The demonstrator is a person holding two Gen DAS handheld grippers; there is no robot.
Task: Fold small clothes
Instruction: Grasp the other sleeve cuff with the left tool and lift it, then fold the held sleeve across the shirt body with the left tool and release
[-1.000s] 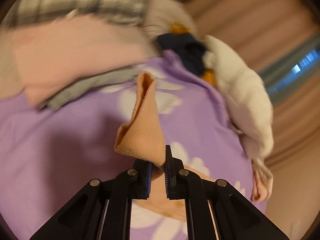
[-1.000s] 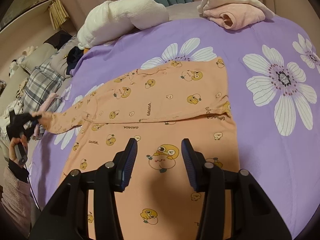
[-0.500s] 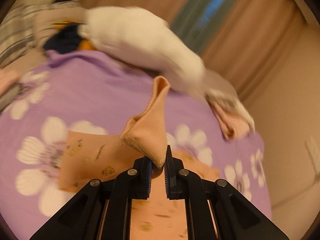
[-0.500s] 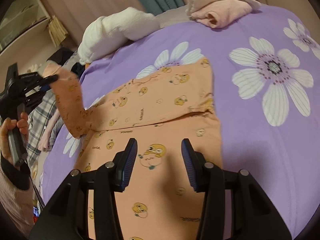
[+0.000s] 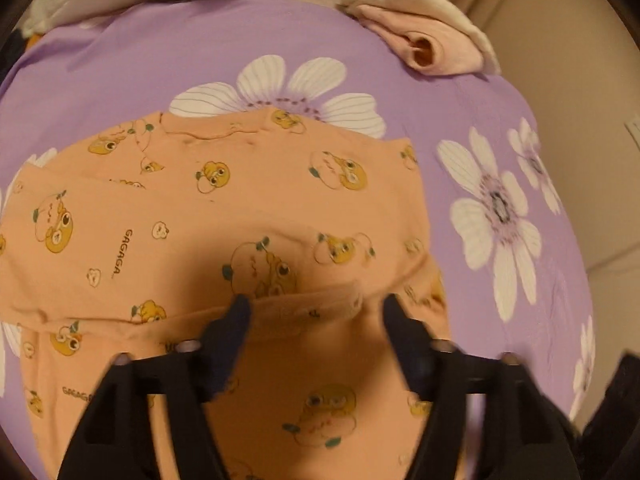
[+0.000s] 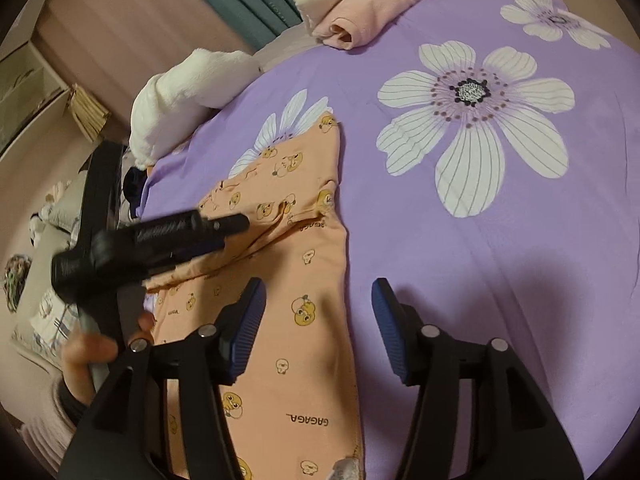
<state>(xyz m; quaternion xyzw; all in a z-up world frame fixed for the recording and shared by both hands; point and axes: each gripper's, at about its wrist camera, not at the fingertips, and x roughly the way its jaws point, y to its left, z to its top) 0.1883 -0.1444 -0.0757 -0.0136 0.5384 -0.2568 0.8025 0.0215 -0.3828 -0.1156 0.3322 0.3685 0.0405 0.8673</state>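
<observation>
The left gripper [image 5: 316, 308] fingers were opening, the folded sleeve cuff [image 5: 304, 308] lying released between them. The right gripper [image 6: 318, 320] fingers were opening too, nothing grasped. Beneath both, the orange cartoon-printed cotton top [image 5: 224, 208] was spread on the purple flower-patterned bed sheet [image 6: 460, 208]; beyond, a folded pink garment [image 5: 428, 44] was seen.

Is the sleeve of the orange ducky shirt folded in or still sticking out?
Folded in. The sleeve lies across the orange shirt, its cuff between the opening jaws of the left gripper.
</observation>
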